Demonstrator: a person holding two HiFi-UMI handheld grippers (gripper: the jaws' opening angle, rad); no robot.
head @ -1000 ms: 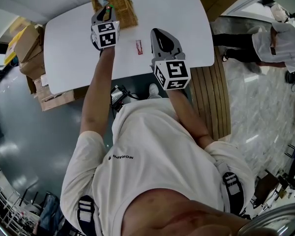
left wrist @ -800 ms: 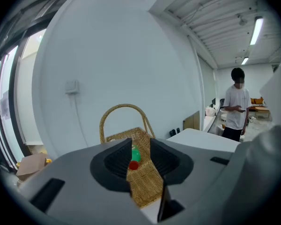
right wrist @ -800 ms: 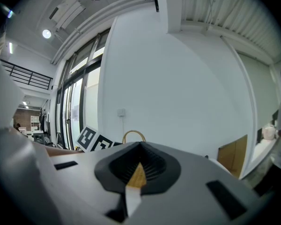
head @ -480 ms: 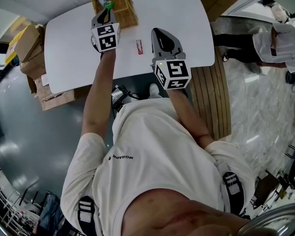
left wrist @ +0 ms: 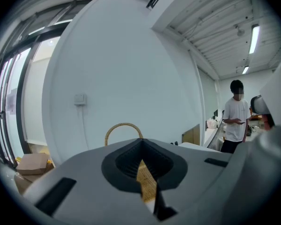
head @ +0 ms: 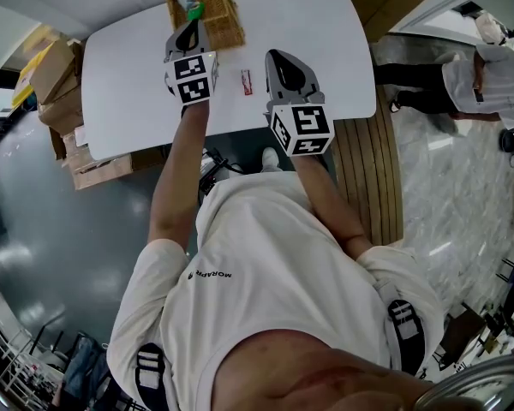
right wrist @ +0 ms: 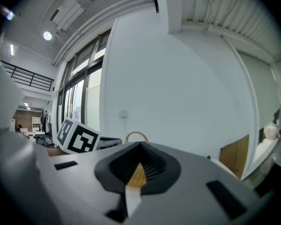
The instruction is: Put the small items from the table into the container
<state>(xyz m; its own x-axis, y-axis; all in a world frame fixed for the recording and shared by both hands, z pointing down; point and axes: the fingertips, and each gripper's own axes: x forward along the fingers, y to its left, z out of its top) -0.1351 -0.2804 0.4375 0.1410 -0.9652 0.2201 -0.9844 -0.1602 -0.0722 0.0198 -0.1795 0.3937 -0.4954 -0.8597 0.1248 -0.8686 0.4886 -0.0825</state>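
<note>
1. Left gripper (head: 188, 27): jaws clenched on nothing, just beside the wicker basket (head: 224, 22) at the worktop's (head: 124, 84) far edge; a green-capped bottle (head: 189, 6) lies inside.
2. Right gripper (head: 275, 56): jaws clenched, empty; a small red item (head: 246, 78) lies mid-worktop, between both grippers.

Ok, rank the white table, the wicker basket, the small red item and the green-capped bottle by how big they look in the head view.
1. white table
2. wicker basket
3. small red item and green-capped bottle: both tiny and look about alike, so they are not ranked against each other.
</note>
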